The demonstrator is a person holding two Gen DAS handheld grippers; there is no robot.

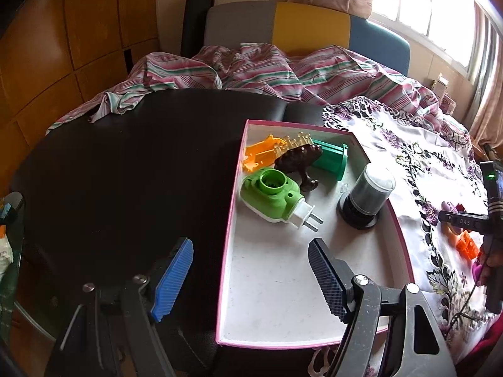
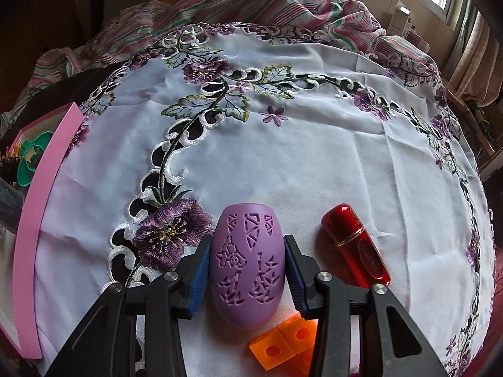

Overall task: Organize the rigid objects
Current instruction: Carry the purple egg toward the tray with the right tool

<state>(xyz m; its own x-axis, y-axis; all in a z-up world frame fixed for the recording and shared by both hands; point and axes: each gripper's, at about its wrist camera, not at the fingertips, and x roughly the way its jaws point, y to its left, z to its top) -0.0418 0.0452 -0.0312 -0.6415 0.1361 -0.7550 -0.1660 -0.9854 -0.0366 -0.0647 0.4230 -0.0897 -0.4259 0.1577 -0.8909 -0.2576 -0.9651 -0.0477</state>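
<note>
Right claw [image 2: 248, 271] sat closed on the purple perforated shell [image 2: 248, 267], lying on the embroidered cloth [image 2: 314, 157] beside the red case [image 2: 355, 248]. Left claw [image 1: 251, 279] hung wide, empty, over the near end of the pink-rimmed box [image 1: 231, 220]. Judged best: lift straight, clear the orange blocks [image 2: 283, 342], carry left, release low in the box.

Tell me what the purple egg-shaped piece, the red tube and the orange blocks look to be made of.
Purple egg-shaped piece: apparently matte moulded plastic or silicone, cut-out patterns, no glare. Red tube: glossy, metallic-looking shell with a gold band; lacquered metal or plastic. Orange blocks: translucent, glowing plastic with round holes.
</note>
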